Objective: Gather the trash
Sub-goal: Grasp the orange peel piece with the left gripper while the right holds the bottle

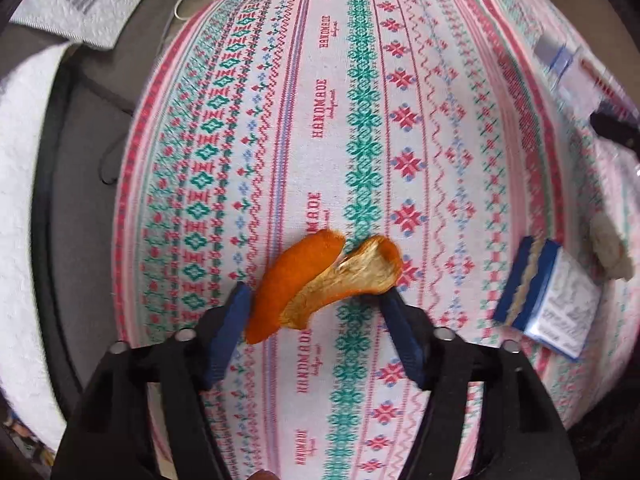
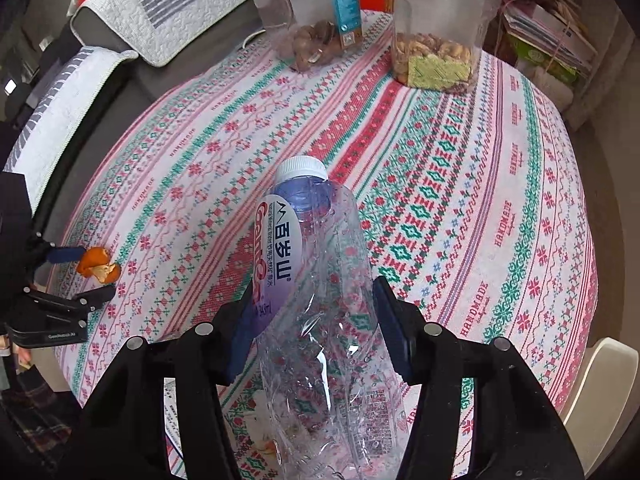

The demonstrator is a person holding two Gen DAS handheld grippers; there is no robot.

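Left wrist view: left gripper (image 1: 316, 304) straddles one orange peel (image 1: 320, 280) on the tablecloth (image 1: 360, 120), jaws parted, not yet pinching; close squarely across the curl. One torn blue carton (image 1: 548, 300) lies beside. Right gripper (image 2: 312, 320) clasps one empty bottle (image 2: 316, 280); two snack jars (image 2: 436, 36) stand behind.

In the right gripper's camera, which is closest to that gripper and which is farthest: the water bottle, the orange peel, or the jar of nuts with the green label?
1. Water bottle: between the right gripper fingers.
2. Orange peel: far left on the tablecloth, at the left gripper.
3. Nut jar with the green label: at the table's far end.
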